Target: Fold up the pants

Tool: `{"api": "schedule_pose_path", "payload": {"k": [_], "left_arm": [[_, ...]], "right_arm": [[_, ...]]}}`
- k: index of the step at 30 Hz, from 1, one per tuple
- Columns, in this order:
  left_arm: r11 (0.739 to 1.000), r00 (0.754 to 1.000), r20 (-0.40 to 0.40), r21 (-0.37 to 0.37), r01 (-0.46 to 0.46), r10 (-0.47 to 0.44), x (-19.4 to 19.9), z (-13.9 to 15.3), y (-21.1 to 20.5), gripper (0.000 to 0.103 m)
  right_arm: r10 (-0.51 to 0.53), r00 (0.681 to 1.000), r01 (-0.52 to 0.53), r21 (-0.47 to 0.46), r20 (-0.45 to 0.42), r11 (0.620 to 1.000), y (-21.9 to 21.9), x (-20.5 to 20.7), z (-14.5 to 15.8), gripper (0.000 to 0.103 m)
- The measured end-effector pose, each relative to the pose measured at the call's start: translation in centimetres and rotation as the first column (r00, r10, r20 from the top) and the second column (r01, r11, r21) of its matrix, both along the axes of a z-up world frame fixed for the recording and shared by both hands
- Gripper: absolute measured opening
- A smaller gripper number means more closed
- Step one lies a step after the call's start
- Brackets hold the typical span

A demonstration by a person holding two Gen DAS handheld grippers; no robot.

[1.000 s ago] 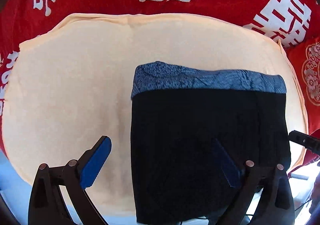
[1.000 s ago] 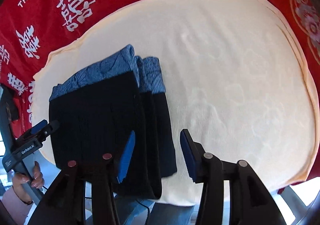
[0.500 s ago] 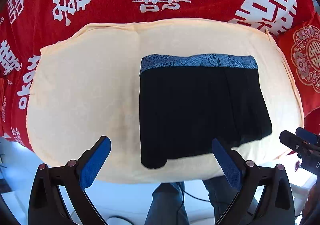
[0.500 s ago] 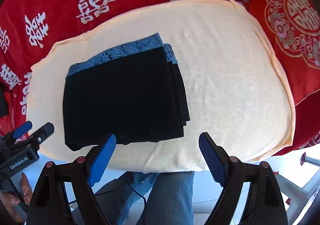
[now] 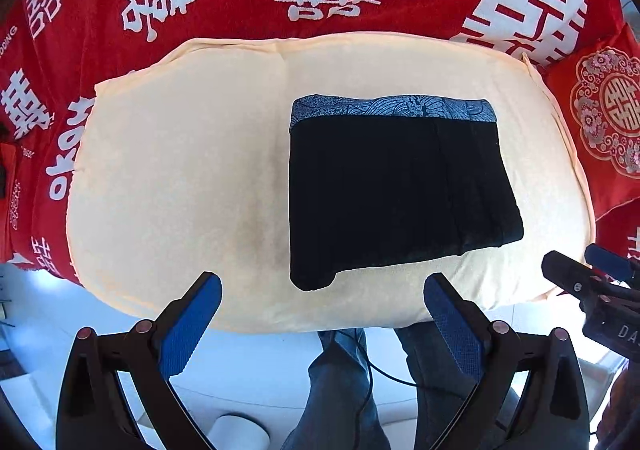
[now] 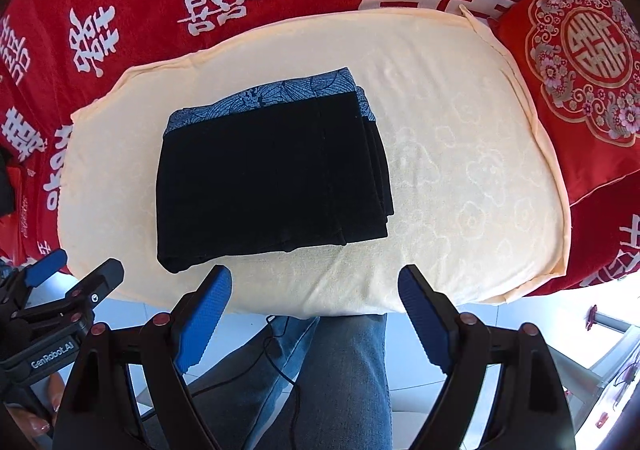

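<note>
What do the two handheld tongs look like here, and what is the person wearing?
Both tongs, left and right, have black angular arms with silvery-pink rivets and blue textured pads on the fingers. White lettering "GenRobot.AI" marks the left unit's body, seen from the right wrist view. The person wears blue jeans; a thin black cable runs across them.

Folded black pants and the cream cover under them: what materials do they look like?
Folded black pants: matte, soft fabric with faint lengthwise ribs, likely a knit; the blue patterned waistband looks like printed or woven elastic. Cream cover: soft cloth with raised tone-on-tone flower motifs and a seamed edge, possibly terry or jacquard.
</note>
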State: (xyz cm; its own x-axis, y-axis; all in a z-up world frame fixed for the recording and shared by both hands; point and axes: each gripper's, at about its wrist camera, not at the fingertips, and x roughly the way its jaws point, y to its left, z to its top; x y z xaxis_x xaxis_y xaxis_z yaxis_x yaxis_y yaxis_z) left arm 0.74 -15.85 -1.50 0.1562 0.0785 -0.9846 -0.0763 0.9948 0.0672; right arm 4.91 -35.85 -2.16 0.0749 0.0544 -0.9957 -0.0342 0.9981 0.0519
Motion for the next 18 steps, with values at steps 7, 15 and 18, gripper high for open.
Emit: {"api": "schedule_pose_path", "payload": {"k": [7, 15, 18], "left_arm": [[1.0, 1.0, 0.006, 0.002, -0.004, 0.004, -0.4, 0.5, 0.2, 0.101], [1.0, 1.0, 0.015, 0.009, -0.002, 0.002, -0.5, 0.9, 0.2, 0.101], [1.0, 1.0, 0.018, 0.011, 0.007, -0.007, -0.6, 1.0, 0.1, 0.101]], "right_arm": [[0.016, 1.0, -0.016, -0.008, -0.001, 1.0, 0.7, -0.1, 0.4, 0.088], [0.023, 1.0, -0.022, -0.01, 0.013, 1.0, 1.4, -0.2, 0.9, 0.088], [0.023, 1.0, -0.022, -0.014, 0.017, 1.0, 1.4, -0.3, 1.1, 0.088]]}}
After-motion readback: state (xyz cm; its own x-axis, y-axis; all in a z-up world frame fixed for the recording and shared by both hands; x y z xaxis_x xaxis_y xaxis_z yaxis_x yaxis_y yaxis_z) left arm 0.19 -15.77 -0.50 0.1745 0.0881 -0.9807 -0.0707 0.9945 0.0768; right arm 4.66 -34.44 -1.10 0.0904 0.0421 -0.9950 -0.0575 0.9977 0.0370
